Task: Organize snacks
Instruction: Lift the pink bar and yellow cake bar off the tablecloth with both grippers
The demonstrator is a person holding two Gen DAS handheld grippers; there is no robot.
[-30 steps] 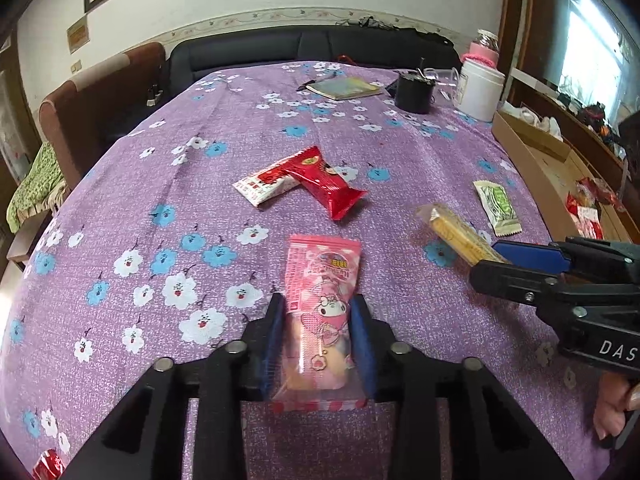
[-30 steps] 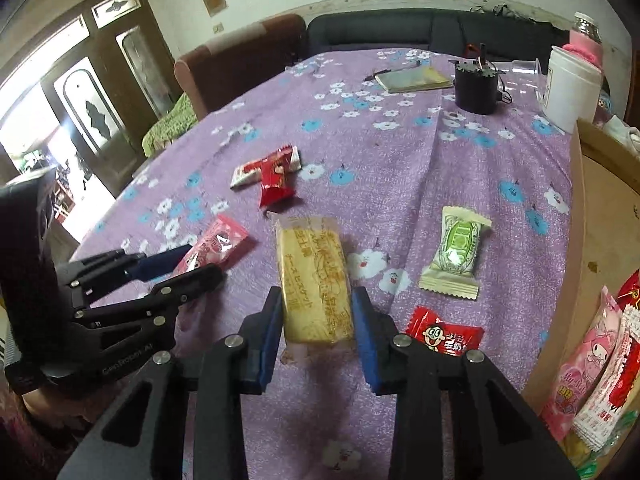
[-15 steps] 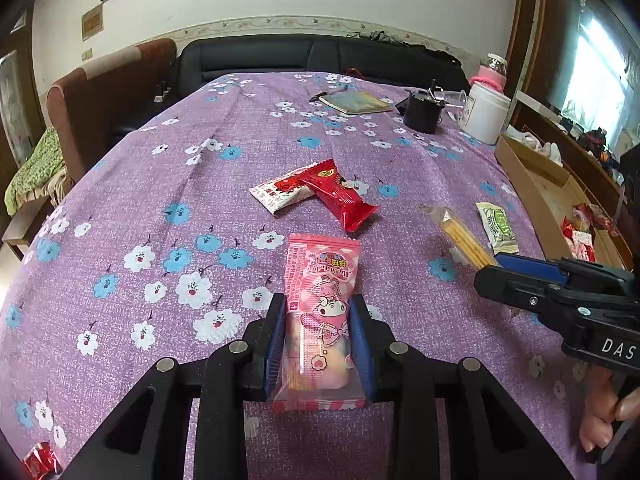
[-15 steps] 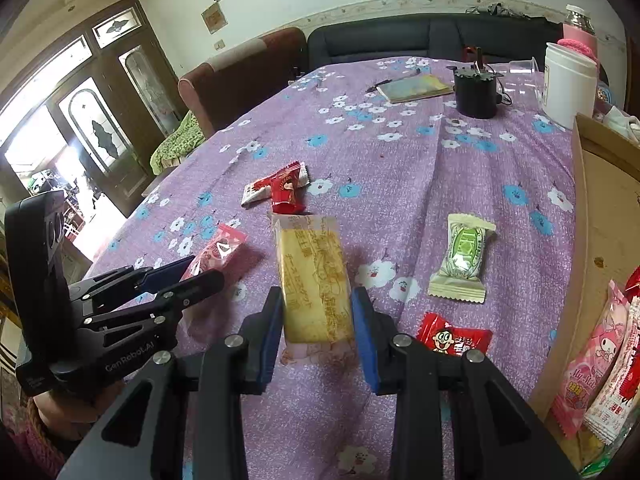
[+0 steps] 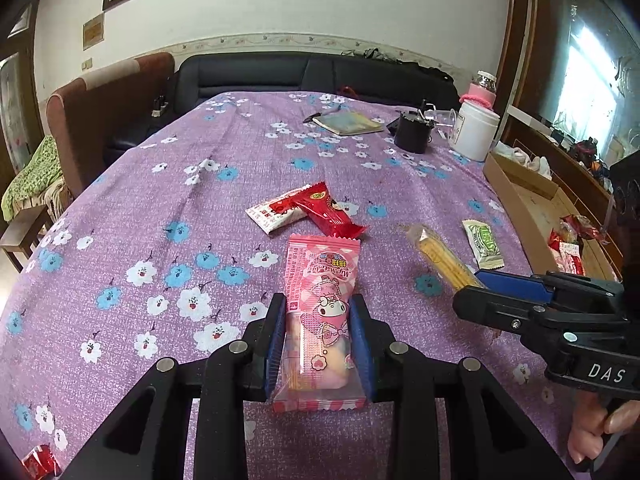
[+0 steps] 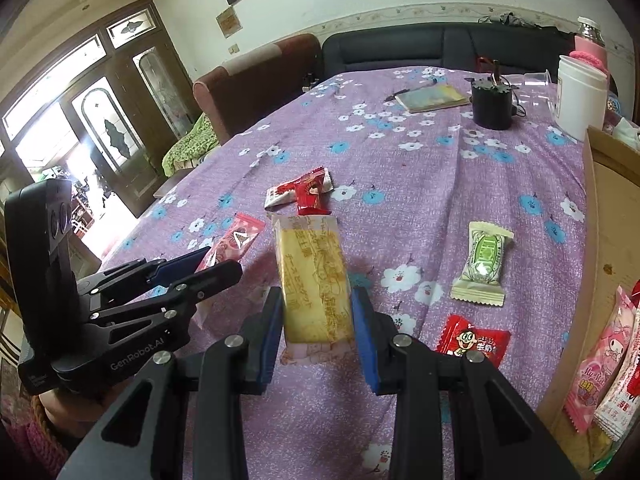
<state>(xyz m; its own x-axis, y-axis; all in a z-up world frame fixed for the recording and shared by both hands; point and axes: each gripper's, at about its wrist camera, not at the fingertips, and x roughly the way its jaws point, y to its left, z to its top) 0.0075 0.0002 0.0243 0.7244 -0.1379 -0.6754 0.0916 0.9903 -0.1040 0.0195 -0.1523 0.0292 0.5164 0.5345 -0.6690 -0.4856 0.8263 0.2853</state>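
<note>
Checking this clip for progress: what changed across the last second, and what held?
Little changed: both views tilted up slightly, showing more wall. The left gripper still clamps the pink snack; the right gripper still clamps the yellow biscuit pack. Nothing was released. The green packet and red packets lie where they were.

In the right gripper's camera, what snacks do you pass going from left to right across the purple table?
Pink snack in the left gripper → yellow biscuit pack in the right gripper → green candy → pink and red packs in the box at the right edge.
</note>
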